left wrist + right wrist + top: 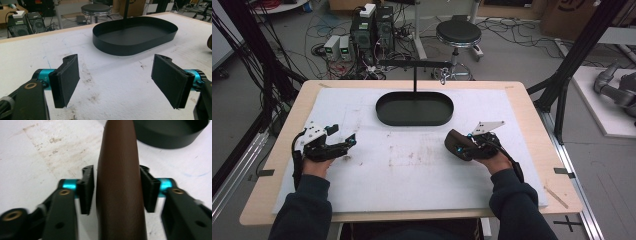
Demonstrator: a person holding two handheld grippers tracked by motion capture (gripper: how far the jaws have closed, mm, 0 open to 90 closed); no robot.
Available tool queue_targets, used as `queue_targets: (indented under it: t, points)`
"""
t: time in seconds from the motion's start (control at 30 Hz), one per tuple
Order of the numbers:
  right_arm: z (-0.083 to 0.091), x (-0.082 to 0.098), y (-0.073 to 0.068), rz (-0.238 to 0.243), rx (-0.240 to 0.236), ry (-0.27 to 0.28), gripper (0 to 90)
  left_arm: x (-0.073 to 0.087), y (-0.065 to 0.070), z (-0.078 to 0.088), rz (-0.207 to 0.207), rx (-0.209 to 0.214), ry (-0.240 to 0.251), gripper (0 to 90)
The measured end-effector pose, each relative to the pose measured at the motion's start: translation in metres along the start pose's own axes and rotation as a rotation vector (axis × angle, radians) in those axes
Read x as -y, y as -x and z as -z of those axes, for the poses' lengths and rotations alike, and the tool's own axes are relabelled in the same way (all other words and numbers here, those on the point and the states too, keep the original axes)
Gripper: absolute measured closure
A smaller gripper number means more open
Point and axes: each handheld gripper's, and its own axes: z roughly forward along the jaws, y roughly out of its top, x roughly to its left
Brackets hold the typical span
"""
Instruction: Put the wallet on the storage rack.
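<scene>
Right gripper (116,188): brown case (120,182) lodged between the 2 black jaws. Case oblong, rounded, fine pebbled leather-like skin, long axis running away from the camera. Right-hand pad against its side; slim gap visible at the left-hand pad, so a firm clamp cannot be confirmed. In the high view, same right gripper (460,145) and brown case (454,141) near the middle of the mat, on the person's right half, well short of the tray.

Left gripper (116,81): released, jaws spread wide, flat rectangular pads (66,80) with matte rubbery faces, teal metal collars behind them, nothing between. Seen from above, left gripper (343,142) low over the mat at the person's left.

White mat (412,170): foam-like sheet, scuffed, brownish smears and faint pencil lines, laid on a pale wooden table (532,115).

Farther out, black tray (414,108): oval, thin upright wall, smooth matte metal, with a thin post (414,77) rising from its far edge to a horizontal bar.

Beyond the table: round black stool (458,33), computer towers (373,27), loose cables on the grey floor.
</scene>
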Motion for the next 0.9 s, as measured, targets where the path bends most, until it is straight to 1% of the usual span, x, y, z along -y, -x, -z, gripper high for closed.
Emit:
queue_targets:
  t: [0.03, 0.07, 0.1, 0.13, 0.17, 0.27, 0.3, 0.4, 0.43, 0.47, 0.5, 0.53, 0.57, 0.6, 0.63, 0.7, 0.8, 0.9]
  points:
    - [-0.002, 0.000, 0.001, -0.009, -0.011, -0.007, 48.2, 0.000, 0.000, 0.000, 0.001, 0.000, 0.000, 22.4]
    - [-0.003, 0.001, 0.001, -0.001, -0.017, -0.014, 53.2, 0.000, 0.000, 0.000, 0.000, 0.001, 0.001, 22.4]
    - [-0.003, 0.000, -0.001, 0.007, -0.013, -0.013, 60.1, 0.000, 0.000, 0.000, -0.001, 0.003, 0.001, 22.4]
    - [-0.002, -0.002, -0.001, 0.026, -0.004, -0.004, 62.6, 0.000, 0.000, -0.001, 0.000, 0.003, 0.001, 22.4]
    - [-0.001, -0.003, -0.002, 0.015, 0.006, 0.002, 63.9, 0.000, 0.000, -0.001, -0.003, 0.005, 0.000, 22.4]
    - [0.001, -0.009, 0.004, -0.049, 0.013, 0.058, 64.9, 0.000, 0.001, -0.001, -0.005, 0.012, -0.001, 22.4]
    - [0.000, -0.012, 0.006, -0.061, 0.021, 0.072, 64.9, 0.000, 0.001, -0.001, -0.007, 0.016, 0.002, 22.3]
    - [-0.003, -0.024, 0.011, -0.106, 0.030, 0.101, 64.8, 0.001, 0.001, -0.002, -0.011, 0.023, 0.003, 21.5]
    - [-0.004, -0.028, 0.013, -0.111, 0.028, 0.103, 64.7, 0.001, 0.001, -0.002, -0.009, 0.025, 0.005, 21.5]
    - [-0.007, -0.035, 0.015, -0.115, 0.031, 0.111, 64.5, 0.001, 0.001, -0.002, -0.009, 0.026, 0.006, 21.5]
    - [-0.009, -0.039, 0.016, -0.119, 0.035, 0.130, 64.4, 0.001, 0.001, -0.002, -0.013, 0.025, 0.007, 21.5]
    - [-0.012, -0.045, 0.018, -0.132, 0.034, 0.142, 64.4, 0.001, 0.001, -0.002, -0.013, 0.026, 0.008, 21.5]
    - [-0.015, -0.051, 0.020, -0.143, 0.028, 0.141, 64.5, 0.001, 0.001, -0.002, -0.012, 0.026, 0.010, 21.5]
    - [-0.019, -0.056, 0.022, -0.140, 0.025, 0.151, 64.6, 0.001, 0.001, -0.002, -0.012, 0.026, 0.012, 21.5]
    - [-0.023, -0.062, 0.024, -0.151, 0.015, 0.161, 64.6, 0.001, 0.000, -0.002, -0.010, 0.025, 0.012, 21.5]
    - [-0.032, -0.075, 0.026, -0.146, 0.019, 0.160, 64.7, 0.001, 0.000, -0.002, -0.009, 0.026, 0.013, 21.5]
    - [-0.049, -0.095, 0.027, -0.139, 0.005, 0.146, 64.7, 0.001, 0.000, -0.002, -0.009, 0.029, 0.011, 21.6]
    - [-0.069, -0.112, 0.027, -0.146, -0.017, 0.142, 64.8, 0.001, 0.000, -0.002, -0.009, 0.027, 0.015, 21.5]
